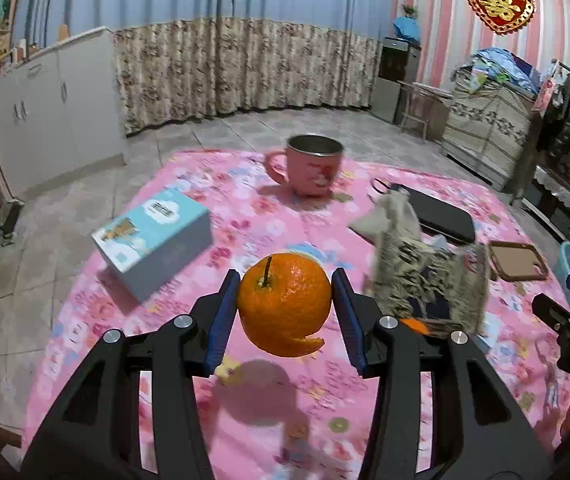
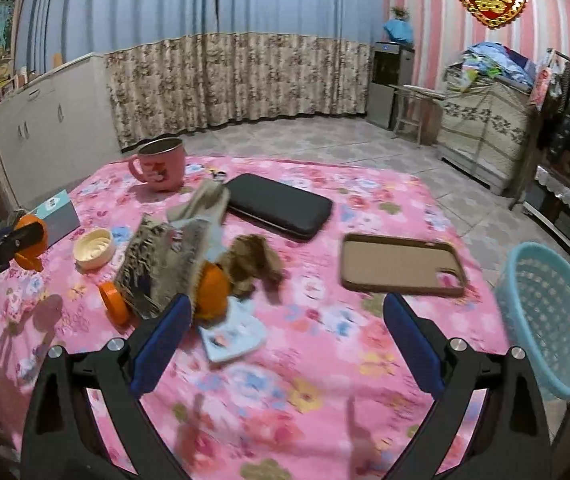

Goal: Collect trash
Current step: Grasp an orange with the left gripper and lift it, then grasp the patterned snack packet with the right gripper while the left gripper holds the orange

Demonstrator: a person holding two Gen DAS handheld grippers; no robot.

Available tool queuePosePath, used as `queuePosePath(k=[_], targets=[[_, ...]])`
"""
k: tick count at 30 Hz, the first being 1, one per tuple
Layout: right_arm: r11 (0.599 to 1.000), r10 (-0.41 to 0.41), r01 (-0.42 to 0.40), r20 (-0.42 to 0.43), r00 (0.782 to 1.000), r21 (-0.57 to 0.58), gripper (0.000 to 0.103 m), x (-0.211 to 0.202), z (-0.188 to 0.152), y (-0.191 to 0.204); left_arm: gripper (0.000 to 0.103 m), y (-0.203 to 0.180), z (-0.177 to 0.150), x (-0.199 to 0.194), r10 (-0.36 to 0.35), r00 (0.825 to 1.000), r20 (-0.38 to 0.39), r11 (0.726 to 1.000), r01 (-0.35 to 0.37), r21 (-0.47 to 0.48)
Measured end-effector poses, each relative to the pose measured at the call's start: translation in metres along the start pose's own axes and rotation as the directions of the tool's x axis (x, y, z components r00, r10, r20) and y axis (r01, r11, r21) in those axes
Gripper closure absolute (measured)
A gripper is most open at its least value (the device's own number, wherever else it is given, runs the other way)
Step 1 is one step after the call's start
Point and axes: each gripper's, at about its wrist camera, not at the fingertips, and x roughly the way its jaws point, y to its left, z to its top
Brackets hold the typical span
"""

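My left gripper (image 1: 285, 306) is shut on an orange peel (image 1: 284, 305), a hollow orange skin with a stem, held above the pink flowered tablecloth (image 1: 245, 208). It also shows at the left edge of the right wrist view (image 2: 31, 240). My right gripper (image 2: 287, 340) is open and empty above the cloth. A blue plastic basket (image 2: 551, 320) stands at the table's right edge. A crumpled wrapper pile (image 2: 165, 264) with more orange peel (image 2: 213, 292) lies just left of my right gripper.
A pink mug (image 1: 311, 168), a light blue box (image 1: 153, 236), a black case (image 2: 281, 204), a brown phone case (image 2: 401, 264), a small cream lid (image 2: 93, 246) and an orange cap (image 2: 113, 303) lie on the table. A white cabinet and curtains stand behind.
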Motion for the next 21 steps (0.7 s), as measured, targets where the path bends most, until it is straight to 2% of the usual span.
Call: queuePosePath(k=[4,10,15,16,18,20,21], targets=[[0.999,0.026,-0.026,-0.006,1.0,-0.026,0.008,0.016,0.011,0.018,0.057,0.012,0.005,0.005,0.044,0.999,0.008,0.999,-0.044,-0.004],[0.994,0.096,-0.098,-0.042,0.994,-0.042,0.011,0.038,0.018,0.037,0.057,0.025,0.012,0.011,0.064,0.998,0.018,0.997,-0.064,-0.031],[0.987,0.149,-0.154,-0.099,0.984,-0.042,0.048,0.055,0.02,0.046,0.057,0.026,0.012,0.014,0.078,0.997,0.018,0.997,-0.078,-0.021],[0.986,0.157,-0.162,-0.102,0.982,-0.043,0.052,0.057,0.02,0.046,0.057,0.025,0.012,0.014,0.076,0.997,0.015,0.997,-0.076,-0.021],[0.983,0.17,-0.176,-0.104,0.98,-0.052,0.068,0.058,0.02,0.048,0.057,0.024,0.012,0.015,0.074,0.997,0.012,0.997,-0.074,-0.018],[0.982,0.167,-0.174,-0.094,0.981,-0.068,0.072,0.055,0.021,0.05,0.057,0.023,0.011,0.015,0.073,0.997,0.012,0.997,-0.073,-0.018],[0.982,0.169,-0.176,-0.09,0.982,-0.071,0.078,0.054,0.021,0.049,0.057,0.023,0.012,0.015,0.073,0.997,0.013,0.997,-0.073,-0.018]])
